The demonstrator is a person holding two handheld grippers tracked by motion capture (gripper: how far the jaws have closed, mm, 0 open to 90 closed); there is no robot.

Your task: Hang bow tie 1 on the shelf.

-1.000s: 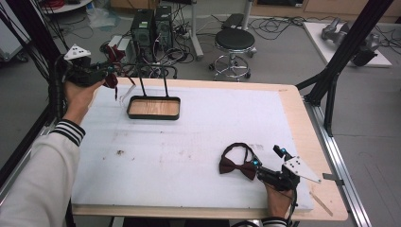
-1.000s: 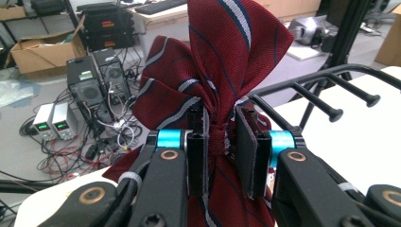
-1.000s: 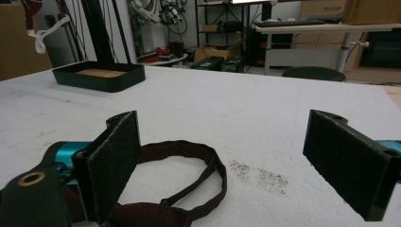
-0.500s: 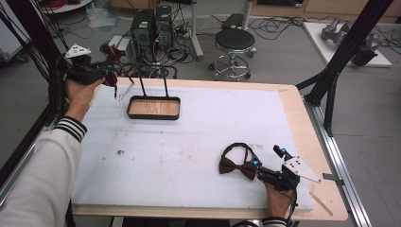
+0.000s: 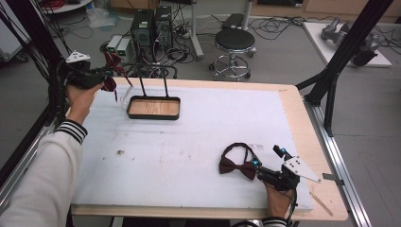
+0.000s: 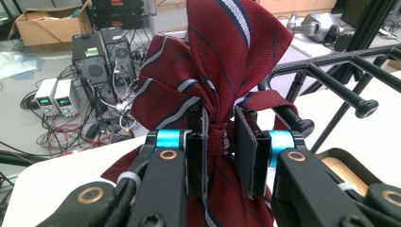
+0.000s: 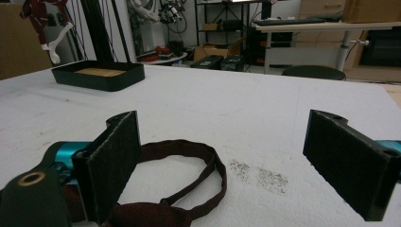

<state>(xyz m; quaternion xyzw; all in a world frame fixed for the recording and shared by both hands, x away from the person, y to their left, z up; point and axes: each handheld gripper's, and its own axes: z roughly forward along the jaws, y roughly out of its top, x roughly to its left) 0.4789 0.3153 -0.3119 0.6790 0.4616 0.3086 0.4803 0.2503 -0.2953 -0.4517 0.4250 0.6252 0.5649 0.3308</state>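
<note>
Beyond your table's far edge you have a round stool (image 5: 235, 40), two computer towers (image 5: 152, 26) and tangled cables (image 5: 177, 49) on the floor.

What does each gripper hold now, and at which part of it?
The left gripper holds a striped red bow tie, jaws shut on its centre knot. The right gripper holds nothing; its jaws stand open beside the dark bow tie.

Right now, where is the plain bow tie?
High view: the bow tie lies at the table's near right, just left of the right tongs.
</note>
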